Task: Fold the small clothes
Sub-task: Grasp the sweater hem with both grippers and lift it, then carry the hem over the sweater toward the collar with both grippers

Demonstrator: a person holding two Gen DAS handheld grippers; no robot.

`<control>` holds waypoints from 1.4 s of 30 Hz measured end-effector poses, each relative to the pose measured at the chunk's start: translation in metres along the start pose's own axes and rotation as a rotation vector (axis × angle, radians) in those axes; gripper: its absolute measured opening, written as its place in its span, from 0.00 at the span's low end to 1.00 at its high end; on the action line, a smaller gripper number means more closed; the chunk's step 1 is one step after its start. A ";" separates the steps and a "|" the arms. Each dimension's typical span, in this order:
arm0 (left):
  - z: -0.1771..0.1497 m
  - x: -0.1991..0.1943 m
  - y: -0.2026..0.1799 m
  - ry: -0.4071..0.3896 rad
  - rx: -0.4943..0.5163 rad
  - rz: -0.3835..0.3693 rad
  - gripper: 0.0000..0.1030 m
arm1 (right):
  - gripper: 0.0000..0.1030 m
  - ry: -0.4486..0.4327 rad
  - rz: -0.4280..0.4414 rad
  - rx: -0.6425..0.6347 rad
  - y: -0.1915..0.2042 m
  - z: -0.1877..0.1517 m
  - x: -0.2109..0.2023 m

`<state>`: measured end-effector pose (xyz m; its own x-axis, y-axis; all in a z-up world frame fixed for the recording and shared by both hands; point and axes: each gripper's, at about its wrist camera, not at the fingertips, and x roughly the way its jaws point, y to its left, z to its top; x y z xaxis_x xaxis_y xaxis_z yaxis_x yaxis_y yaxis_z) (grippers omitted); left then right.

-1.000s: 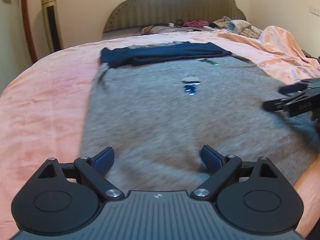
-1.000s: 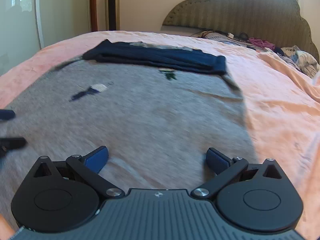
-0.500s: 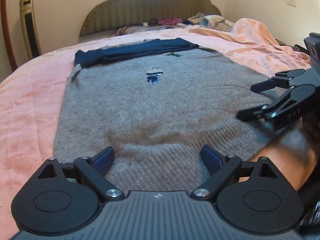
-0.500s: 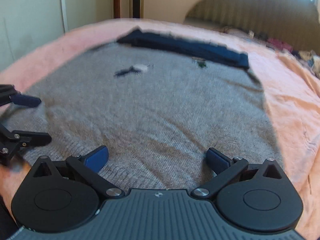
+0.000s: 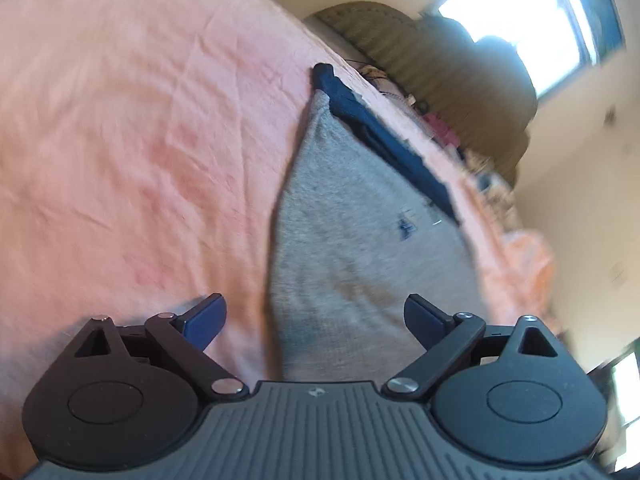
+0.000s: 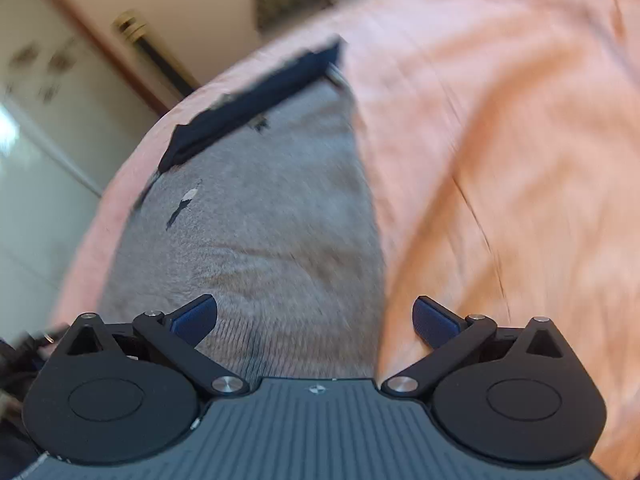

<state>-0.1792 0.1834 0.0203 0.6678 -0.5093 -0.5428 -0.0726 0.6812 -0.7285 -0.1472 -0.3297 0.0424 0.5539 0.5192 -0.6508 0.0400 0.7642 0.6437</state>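
Barely begun, judging by how things lie. Grey sweater spread flat on the pink bedsheet, front up, small dark logo on the chest, ribbed hem nearest the cameras. No fold in the body visible anywhere. Only possible progress: dark navy strip lying across the far end, perhaps sleeves already turned in, perhaps a separate garment; too blurred to tell.

Left gripper tilted over the near left corner of the sweater, fingers wide apart, nothing between them; left side edge running straight up between the blue pads, left pad over bare sheet, right pad over knit. Right gripper mirrored at the near right corner, likewise spread and empty, left pad over the ribbed hem, right pad over sheet. Whether either touches the cloth: not clear from these views.

Left to do, by this reading: pinch both hem corners, carry the hem up toward the far end, lay it down square, then perhaps one more fold. Headboard and clutter beyond, well clear of the work.
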 end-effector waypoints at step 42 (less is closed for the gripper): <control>0.319 0.277 -0.088 -0.112 0.172 -0.054 0.06 | 0.13 -0.188 0.310 0.218 0.004 0.332 0.221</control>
<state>0.2488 0.1499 0.0673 0.7462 -0.4927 -0.4477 0.0868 0.7388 -0.6683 0.2512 -0.3389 0.0351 0.7089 0.6171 -0.3415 0.0119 0.4736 0.8806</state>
